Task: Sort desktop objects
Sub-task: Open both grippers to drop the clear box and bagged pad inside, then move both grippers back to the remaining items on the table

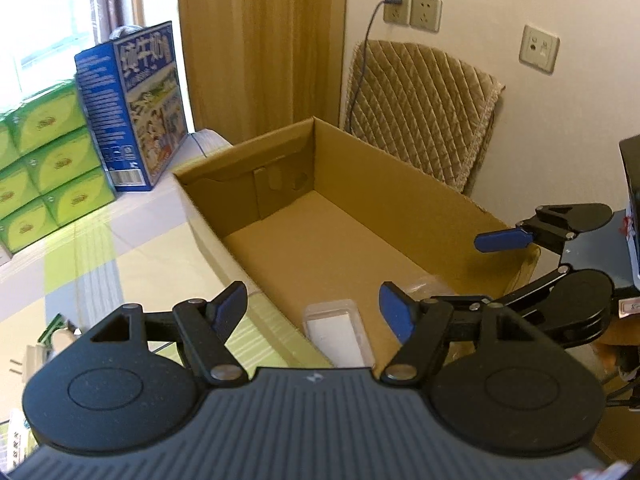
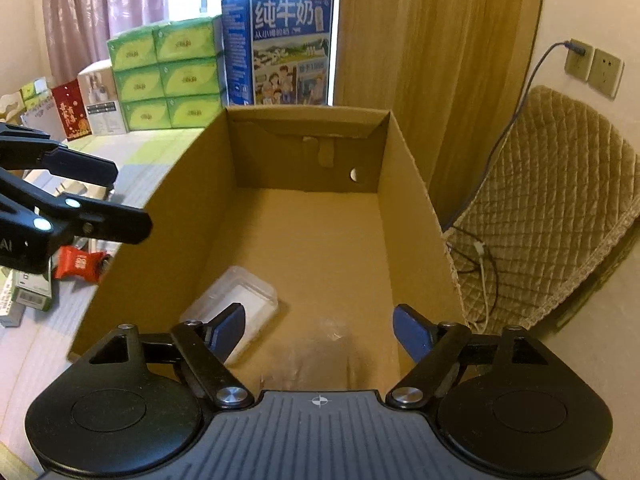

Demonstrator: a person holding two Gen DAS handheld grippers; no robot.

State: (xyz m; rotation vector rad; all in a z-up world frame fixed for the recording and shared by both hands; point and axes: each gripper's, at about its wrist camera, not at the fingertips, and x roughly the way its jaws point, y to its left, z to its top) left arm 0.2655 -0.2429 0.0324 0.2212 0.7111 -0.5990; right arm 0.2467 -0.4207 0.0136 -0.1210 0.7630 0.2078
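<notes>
An open cardboard box stands on the table under both grippers. On its floor at the near end lies a clear plastic case, with a crumpled clear wrapper beside it. My left gripper hovers open over the box's near left rim, holding nothing. My right gripper is open and empty above the near end of the box. In each view the other gripper shows at the side: the right gripper and the left gripper, both with fingers apart.
On the checked tablecloth left of the box lie a red packet and small green cartons. Green tissue packs and a blue milk carton box stand behind. A quilted cushion with a charging cable lies right.
</notes>
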